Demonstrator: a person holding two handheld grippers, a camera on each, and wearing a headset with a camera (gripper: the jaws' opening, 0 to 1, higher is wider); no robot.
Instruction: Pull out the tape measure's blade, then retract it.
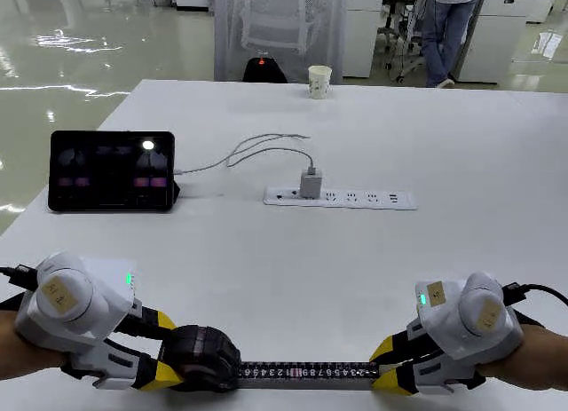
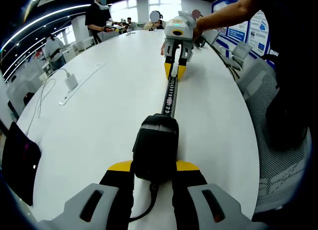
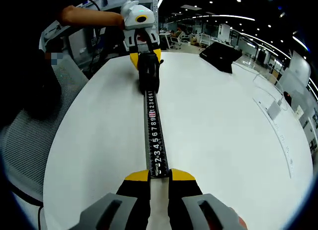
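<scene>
A black tape measure case (image 1: 203, 358) rests on the white table (image 1: 266, 269) near its front edge, with my left gripper (image 1: 165, 356) shut on it. In the left gripper view the case (image 2: 156, 146) sits between the yellow-tipped jaws of that gripper (image 2: 155, 166). A dark blade with white numerals (image 1: 306, 372) runs out flat to the right. My right gripper (image 1: 387, 364) is shut on the blade's end. In the right gripper view the blade (image 3: 154, 140) stretches away from my right gripper (image 3: 159, 176) to the case (image 3: 148, 71).
A dark tablet (image 1: 112, 170) stands at the left. A white power strip (image 1: 342, 198) with a plugged charger and cable lies mid-table. A paper cup (image 1: 319, 81) sits at the far edge, a mesh chair and a standing person behind it.
</scene>
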